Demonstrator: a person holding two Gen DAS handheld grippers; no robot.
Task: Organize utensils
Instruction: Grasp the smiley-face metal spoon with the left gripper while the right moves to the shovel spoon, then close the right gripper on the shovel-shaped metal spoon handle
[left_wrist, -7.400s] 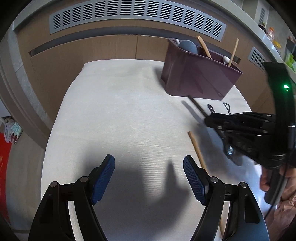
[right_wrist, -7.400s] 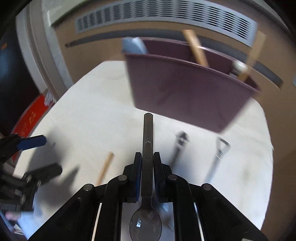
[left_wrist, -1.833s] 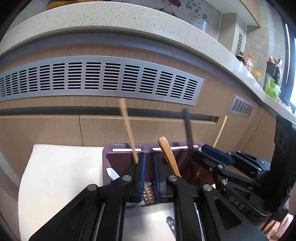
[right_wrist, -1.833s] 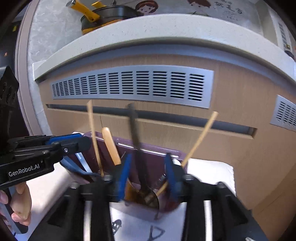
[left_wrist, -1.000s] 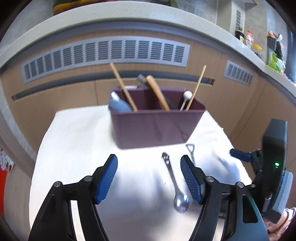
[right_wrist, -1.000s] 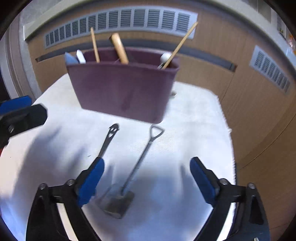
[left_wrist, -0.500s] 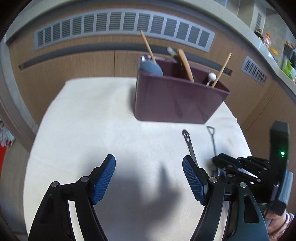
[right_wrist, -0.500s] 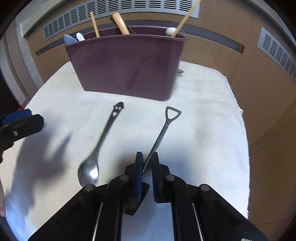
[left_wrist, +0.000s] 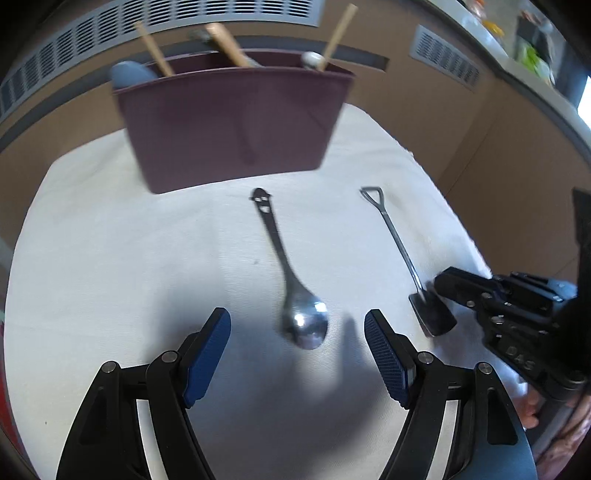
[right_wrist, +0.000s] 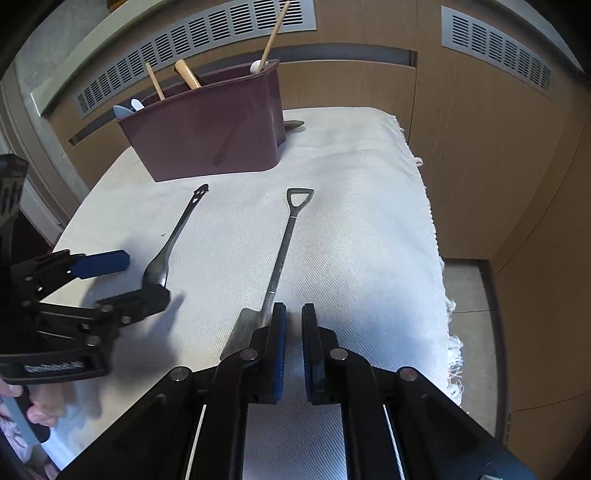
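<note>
In the left wrist view the left gripper is seen spread wide, nothing held between its blue pads. The bowl of the round spoon is found just beyond the gap between the fingers, toward 12 o'clock, flat on the white cloth that covers the worktop; its handle is directed away toward the maroon utensil holder, which is placed at 12 o'clock and is filled with wooden sticks and other utensils.

In the right wrist view the right gripper is seen narrowed to a slim gap, with only cloth visible between the pads. The shovel-shaped spoon is laid just to the left of the left finger, its blade beside and partly hidden by that finger; whether they touch cannot be told. Its handle is extended toward 12 o'clock, short of the holder at 11 o'clock
</note>
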